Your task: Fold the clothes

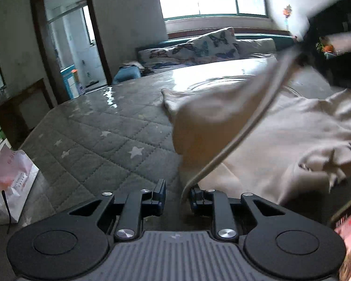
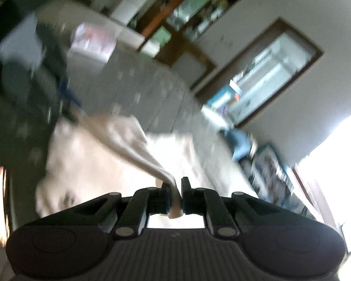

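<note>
1. The cream garment (image 1: pixel 257 126) lies rumpled on the grey star-quilted mattress (image 1: pixel 100 126), its right side cut off by the frame edge.
2. A taut edge of the garment runs down to the left gripper (image 1: pixel 176 195). The jaws stand apart with the fabric edge against the right finger only; whether it is truly pinched I cannot tell.
3. The right gripper (image 2: pixel 174 193) is clenched on a bunched fold of the garment, lifted off the mattress.
4. The right wrist view is tilted and heavily blurred; the dark shape at its upper left cannot be identified.
5. A pink-and-white paper bag (image 1: pixel 9 178) stands beside the mattress, partly cropped.
</note>
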`<state>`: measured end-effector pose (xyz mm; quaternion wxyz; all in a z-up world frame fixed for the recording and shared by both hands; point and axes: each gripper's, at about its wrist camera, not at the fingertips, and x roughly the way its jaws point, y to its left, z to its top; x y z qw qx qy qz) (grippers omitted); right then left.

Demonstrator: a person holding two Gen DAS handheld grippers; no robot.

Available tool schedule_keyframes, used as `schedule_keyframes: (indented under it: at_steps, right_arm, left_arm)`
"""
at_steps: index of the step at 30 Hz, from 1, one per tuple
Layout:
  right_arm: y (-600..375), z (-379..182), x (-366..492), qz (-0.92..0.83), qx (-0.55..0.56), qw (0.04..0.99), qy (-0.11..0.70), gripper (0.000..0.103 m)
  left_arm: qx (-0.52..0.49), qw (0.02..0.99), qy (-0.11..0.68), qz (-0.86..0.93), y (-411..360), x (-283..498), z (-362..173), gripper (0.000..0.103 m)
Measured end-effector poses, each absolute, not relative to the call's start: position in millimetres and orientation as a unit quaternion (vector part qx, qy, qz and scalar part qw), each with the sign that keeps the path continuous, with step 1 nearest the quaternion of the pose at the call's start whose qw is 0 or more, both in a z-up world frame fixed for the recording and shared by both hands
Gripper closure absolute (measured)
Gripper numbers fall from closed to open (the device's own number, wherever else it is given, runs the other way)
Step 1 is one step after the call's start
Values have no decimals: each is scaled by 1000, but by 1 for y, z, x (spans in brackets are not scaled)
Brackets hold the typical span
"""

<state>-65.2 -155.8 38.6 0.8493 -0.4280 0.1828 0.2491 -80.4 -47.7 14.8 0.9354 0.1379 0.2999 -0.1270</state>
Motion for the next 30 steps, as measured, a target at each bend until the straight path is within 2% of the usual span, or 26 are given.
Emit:
schedule_keyframes:
  at_steps: [6,9,11,13,20,26,30]
  right_arm:
    - [-172,19,-71,233,-417,853,208,95]
    - [-170,36,-67,228,-407,867,178,95]
    - [-168,49,-62,231,-397,873,163,95]
    - [-158,66,-58,244,-386,879,139,95]
    - [-126,102,-56,297,-340,888,90,95]
    - [-119,111,-68,320,-337,884,58,95]
    - [-110,118,-67,338,-341,877,33,95]
  left_arm:
    - [144,923,310,-177,-46,-87,18,78]
    - [141,916,311,-211,-36,-93,26,73]
    - [132,917,303,-221,-26,-96,37,63]
    - [128,924,285,-219,-21,-99,50,59]
    - [104,951,218,-194,-11,-73,81,59]
    - [-6,939,281,-199,4,-4,80,61]
    - [21,914,300,-274,-8,32,74,61]
